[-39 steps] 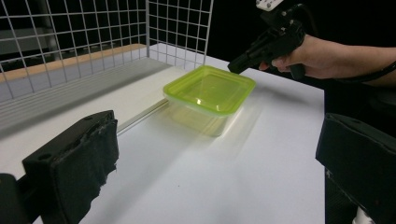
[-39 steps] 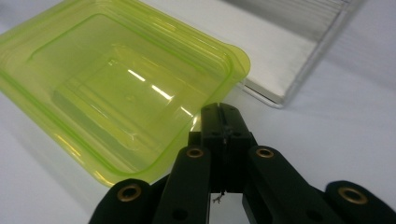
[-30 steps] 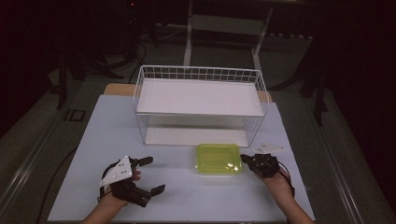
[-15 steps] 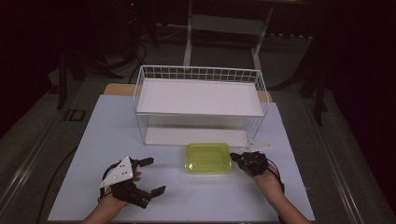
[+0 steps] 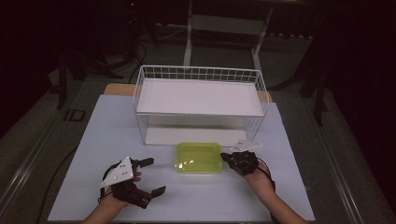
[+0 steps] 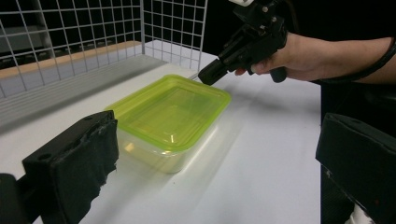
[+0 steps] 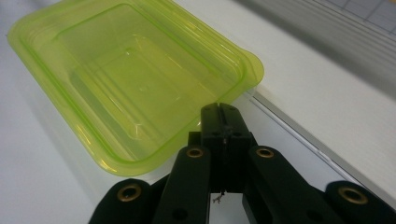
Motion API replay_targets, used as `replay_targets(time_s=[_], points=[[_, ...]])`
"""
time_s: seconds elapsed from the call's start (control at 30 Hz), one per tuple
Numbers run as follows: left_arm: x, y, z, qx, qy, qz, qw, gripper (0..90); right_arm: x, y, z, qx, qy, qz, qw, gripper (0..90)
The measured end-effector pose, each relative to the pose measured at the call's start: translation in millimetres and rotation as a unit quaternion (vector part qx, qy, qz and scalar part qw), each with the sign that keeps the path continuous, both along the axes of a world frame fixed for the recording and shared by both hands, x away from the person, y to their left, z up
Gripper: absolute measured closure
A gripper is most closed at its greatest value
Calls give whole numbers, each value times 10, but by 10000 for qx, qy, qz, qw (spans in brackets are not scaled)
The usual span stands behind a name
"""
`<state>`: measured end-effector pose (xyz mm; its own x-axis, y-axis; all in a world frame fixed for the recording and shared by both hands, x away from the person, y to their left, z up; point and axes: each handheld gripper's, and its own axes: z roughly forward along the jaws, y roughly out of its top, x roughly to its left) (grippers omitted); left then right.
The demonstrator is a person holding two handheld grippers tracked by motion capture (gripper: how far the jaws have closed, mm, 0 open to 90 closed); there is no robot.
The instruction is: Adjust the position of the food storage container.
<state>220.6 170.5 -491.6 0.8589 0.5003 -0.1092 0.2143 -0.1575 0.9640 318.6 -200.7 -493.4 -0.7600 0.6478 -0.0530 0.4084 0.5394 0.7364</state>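
One green box, closed right jaws touching edge

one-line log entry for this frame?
left gripper: open, idle | right gripper: shut, tips at container edge | green-lidded container: on table, before wire rack

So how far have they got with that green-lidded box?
Done so far: little shows as finished; the box sits lidded on the table in front of the wire rack, whose shelves are bare. In hand: the right gripper, shut, presses against the box's edge. Left: probably shelving it; the left gripper waits open.
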Motion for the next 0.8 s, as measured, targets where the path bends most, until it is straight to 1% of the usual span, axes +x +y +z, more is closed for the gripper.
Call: replay_targets(time_s=[0.07,0.1,0.17,0.27,0.33,0.37,0.43,0.47,0.5,0.53,0.57,0.6,0.63,0.67,0.7,0.73,0.77,0.8], points=[[0,-3,-1,-12,15,-8,10000,0,7,16,0,-3,4,27,10000,899],[1,-3,0,-38,30,-20,10000,0,13,65,-1,21,26,46,10000,899],[1,-3,1,-41,24,-12,10000,0,15,102,-6,35,12,76,10000,899],[-1,-1,2,-45,11,-3,10000,0,18,131,-2,-10,-27,86,10000,889],[-2,-1,5,-18,-5,27,10000,0,19,119,10,41,2,44,10000,843],[-2,-2,5,3,-22,41,10000,0,16,105,18,62,10,15,10000,842],[0,-15,4,59,-25,117,9999,0,1,73,39,102,5,-54,9999,807],[2,-20,3,64,-15,121,9999,0,-9,54,53,139,28,-95,9999,800],[5,-23,4,27,11,103,9999,0,-19,35,64,193,38,-108,9997,774],[10,-27,6,21,3,65,10000,0,-30,18,76,196,12,-126,9997,747],[11,-36,13,87,-22,59,9999,0,-45,5,89,172,-12,-145,9997,728],[12,-39,19,142,-59,45,9999,0,-64,-7,100,178,-35,-175,9997,666],[12,-39,19,142,-59,45,9999,0,-64,-7,100,178,-35,-175,9997,666],[20,-44,21,188,-127,46,9997,0,-81,-17,110,189,-65,-202,9996,584],[26,-43,22,188,-89,25,9998,0,-115,-26,124,186,-96,-317,9993,513],[36,-44,19,202,-49,54,9998,0,-131,-31,131,215,-118,-341,9991,456],[41,-42,19,250,-9,193,9995,11,-147,-36,139,342,-114,-310,9989,383],[42,-40,21,230,16,243,9994,14,-154,-43,143,540,-15,-201,9983,298]])
